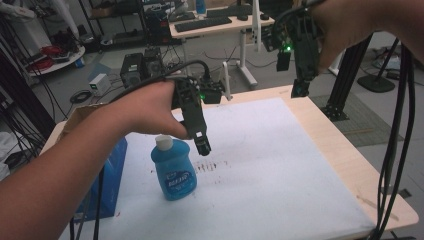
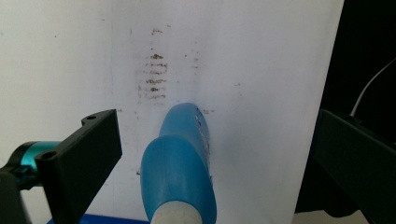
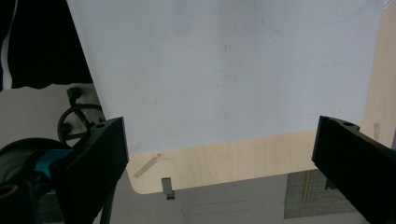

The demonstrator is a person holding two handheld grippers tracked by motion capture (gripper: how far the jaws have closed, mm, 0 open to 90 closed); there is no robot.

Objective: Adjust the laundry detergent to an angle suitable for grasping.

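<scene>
A blue bottle (image 1: 173, 172) with a white cap stands upright on the white mat (image 1: 280, 165), near its left side. My left gripper (image 1: 202, 145) hovers just above and to the right of the cap, pointing down. In the left gripper view the bottle (image 2: 180, 163) lies below, between the wide-apart jaws of the left gripper (image 2: 217, 126), and no pad touches it. My right gripper (image 1: 300, 89) is held high over the table's far right corner. The right gripper (image 3: 219, 135) is open with nothing between its jaws, above the mat's edge.
Brown smudges (image 1: 210, 165) mark the mat right of the bottle. A flat blue box (image 1: 107, 175) lies at the mat's left edge, with a cardboard box (image 1: 80, 112) behind it. The wooden table rim (image 1: 350, 165) runs along the right. Black cables (image 1: 395, 150) hang at the right.
</scene>
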